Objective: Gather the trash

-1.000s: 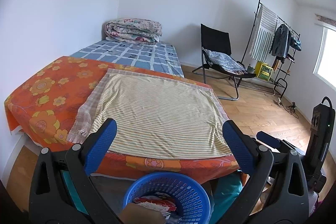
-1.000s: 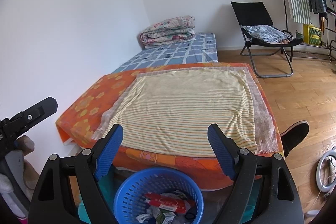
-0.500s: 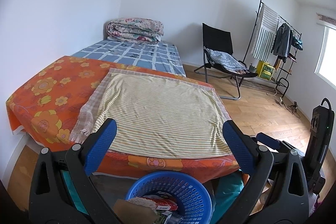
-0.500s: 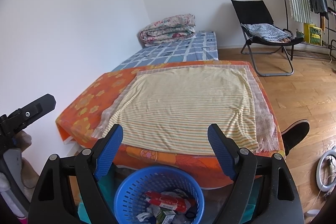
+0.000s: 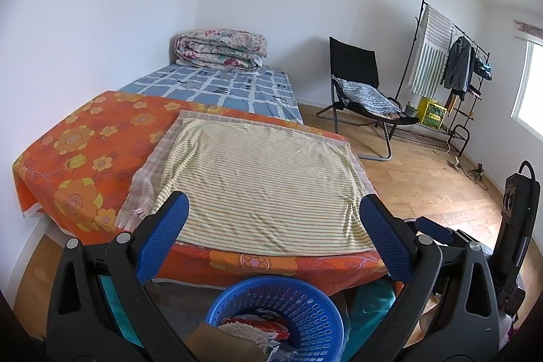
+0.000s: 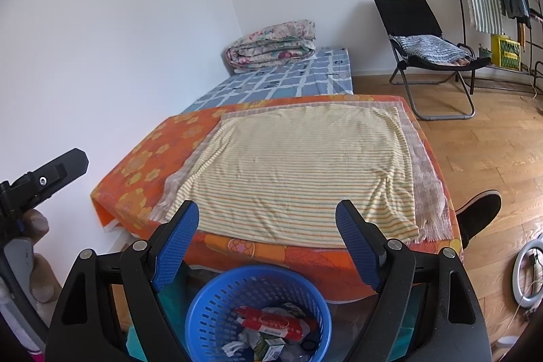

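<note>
Hardly anything has shifted since a second ago: in the left wrist view the brown scrap at the bottom edge sits a touch further right over the basket, and both our grippers hold the same places in both views.

We see the blue basket [image 6: 258, 311] at the bottom centre of the right wrist view, on the floor just in front of the bed's near edge. Trash lies inside it: a red wrapper [image 6: 271, 323], crumpled white paper [image 6: 234, 346] and a small green carton [image 6: 268, 345]. In the left wrist view the same basket [image 5: 295, 304] shows at the bottom centre, partly covered by a brown piece of cardboard or paper [image 5: 220, 343]; we cannot tell what holds it.

Our right gripper [image 6: 268, 238] stands spread wide above the basket, with nothing between its blue pads. Our left gripper [image 5: 273, 234] is likewise spread, its pads apart and bare.

Beyond the basket lies the striped yellow cloth [image 6: 305, 168], flat on a pale checked cloth over the orange flowered sheet [image 6: 149, 165]. Further up the frame is the blue checked mattress [image 6: 288, 80] with a folded floral quilt [image 6: 271, 44] against the wall. A black folding chair [image 6: 417, 33] stands at the upper right on the wooden floor [image 6: 492, 141], near a clothes rack [image 5: 451, 63]. A black shoe [image 6: 482, 209] shows at the right edge of the bed.
</note>
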Demonstrator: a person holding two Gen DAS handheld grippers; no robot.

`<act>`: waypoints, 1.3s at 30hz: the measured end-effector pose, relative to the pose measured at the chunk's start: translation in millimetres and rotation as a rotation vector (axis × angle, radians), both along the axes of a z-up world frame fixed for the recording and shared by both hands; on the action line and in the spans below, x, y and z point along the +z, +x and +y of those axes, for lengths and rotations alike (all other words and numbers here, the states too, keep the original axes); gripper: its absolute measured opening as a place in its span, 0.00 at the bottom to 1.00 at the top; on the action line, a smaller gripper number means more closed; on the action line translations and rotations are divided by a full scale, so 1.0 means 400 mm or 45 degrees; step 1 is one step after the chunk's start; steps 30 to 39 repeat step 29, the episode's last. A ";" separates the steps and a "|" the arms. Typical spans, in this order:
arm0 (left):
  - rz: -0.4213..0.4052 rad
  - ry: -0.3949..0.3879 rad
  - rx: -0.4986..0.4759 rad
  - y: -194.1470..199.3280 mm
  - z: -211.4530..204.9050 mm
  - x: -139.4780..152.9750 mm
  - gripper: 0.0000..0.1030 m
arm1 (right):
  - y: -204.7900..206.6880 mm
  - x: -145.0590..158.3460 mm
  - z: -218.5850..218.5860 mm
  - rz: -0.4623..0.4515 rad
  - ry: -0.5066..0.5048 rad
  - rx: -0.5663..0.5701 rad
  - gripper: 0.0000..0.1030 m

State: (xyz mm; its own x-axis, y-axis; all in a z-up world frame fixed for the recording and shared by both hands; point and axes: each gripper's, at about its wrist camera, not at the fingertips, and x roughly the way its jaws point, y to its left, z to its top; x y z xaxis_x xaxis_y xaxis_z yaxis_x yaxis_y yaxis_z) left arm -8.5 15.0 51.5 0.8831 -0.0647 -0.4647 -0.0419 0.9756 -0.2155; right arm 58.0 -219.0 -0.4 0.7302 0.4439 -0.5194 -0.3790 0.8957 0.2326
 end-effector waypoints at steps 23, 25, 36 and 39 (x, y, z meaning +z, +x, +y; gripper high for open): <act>-0.001 0.039 0.035 -0.019 -0.008 0.005 0.99 | -0.004 -0.007 0.019 0.022 -0.008 0.008 0.80; 0.000 0.039 0.035 -0.018 -0.008 0.005 0.99 | -0.005 -0.008 0.019 0.022 -0.009 0.010 0.80; 0.003 0.040 0.035 -0.016 -0.007 0.005 0.99 | -0.004 -0.009 0.020 0.024 -0.009 0.008 0.80; 0.003 0.040 0.035 -0.016 -0.007 0.005 0.99 | -0.004 -0.009 0.020 0.024 -0.009 0.008 0.80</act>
